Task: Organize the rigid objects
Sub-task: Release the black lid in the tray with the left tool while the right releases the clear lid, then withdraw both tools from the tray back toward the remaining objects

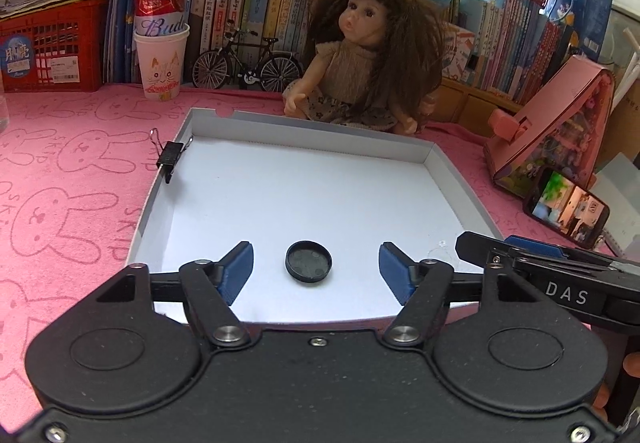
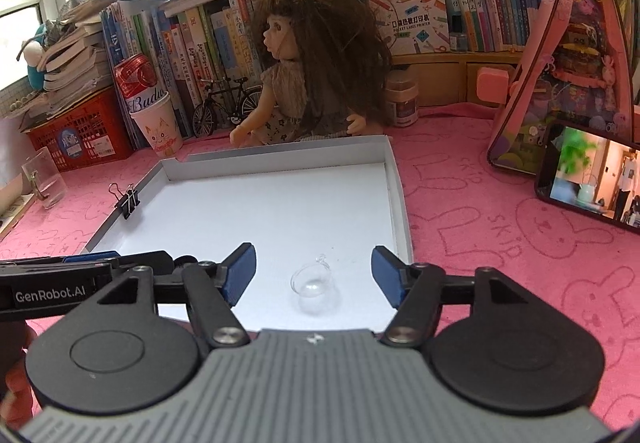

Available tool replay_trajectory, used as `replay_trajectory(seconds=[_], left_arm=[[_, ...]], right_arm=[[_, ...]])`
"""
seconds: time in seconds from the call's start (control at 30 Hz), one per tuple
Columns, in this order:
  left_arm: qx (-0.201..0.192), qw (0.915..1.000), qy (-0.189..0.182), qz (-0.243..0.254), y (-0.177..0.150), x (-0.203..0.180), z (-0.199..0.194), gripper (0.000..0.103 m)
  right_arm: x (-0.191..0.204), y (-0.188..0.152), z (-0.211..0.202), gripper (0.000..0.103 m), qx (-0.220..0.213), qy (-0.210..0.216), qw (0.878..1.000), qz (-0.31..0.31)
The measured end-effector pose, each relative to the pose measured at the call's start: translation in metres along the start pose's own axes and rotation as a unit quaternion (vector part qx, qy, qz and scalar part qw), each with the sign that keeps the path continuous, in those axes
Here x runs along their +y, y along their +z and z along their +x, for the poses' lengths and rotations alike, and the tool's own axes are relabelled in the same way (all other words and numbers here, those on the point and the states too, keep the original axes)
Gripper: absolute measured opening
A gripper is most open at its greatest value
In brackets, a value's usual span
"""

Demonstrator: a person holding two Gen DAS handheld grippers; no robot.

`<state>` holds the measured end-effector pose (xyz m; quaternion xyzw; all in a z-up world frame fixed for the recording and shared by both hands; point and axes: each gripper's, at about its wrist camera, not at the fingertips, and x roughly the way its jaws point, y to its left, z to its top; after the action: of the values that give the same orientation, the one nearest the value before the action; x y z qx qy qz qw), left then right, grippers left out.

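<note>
A shallow white cardboard tray (image 1: 304,159) lies on the pink cloth; it also shows in the right wrist view (image 2: 400,199). A round black cap (image 1: 308,261) lies in the tray near its front edge, between the open fingers of my left gripper (image 1: 316,267), untouched. A small clear glass cup (image 2: 314,285) lies in the tray between the open fingers of my right gripper (image 2: 314,275), untouched. A black binder clip (image 1: 170,159) is clamped on the tray's left wall, also seen in the right wrist view (image 2: 128,199).
A doll (image 1: 360,55) sits behind the tray. A model bicycle (image 1: 246,63), a paper cup holding a red can (image 1: 160,55), a red basket (image 1: 52,47) and books line the back. A pink toy house (image 2: 560,55) and a phone (image 2: 592,179) stand right. A glass (image 2: 42,179) stands left.
</note>
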<state>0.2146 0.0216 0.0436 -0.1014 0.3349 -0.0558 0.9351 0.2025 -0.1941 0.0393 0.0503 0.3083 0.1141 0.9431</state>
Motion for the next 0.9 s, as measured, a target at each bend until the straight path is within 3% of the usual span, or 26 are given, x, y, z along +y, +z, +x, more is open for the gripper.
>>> replay_trajectory(seconds=[0.17, 0.9], left_arm=[[-0.013, 0.9999, -0.008, 0.003, -0.008, 0.0, -0.023, 0.077], [-0.051, 0.9975, -0.03, 0.04, -0.069, -0.011, -0.098, 0.08]], right_arm=[[0.001, -0.007, -0.022, 0.086, -0.017, 0.007, 1.0, -0.015], [0.013, -0.052, -0.093, 0.098, -0.07, 0.027, 0.996, -0.038]])
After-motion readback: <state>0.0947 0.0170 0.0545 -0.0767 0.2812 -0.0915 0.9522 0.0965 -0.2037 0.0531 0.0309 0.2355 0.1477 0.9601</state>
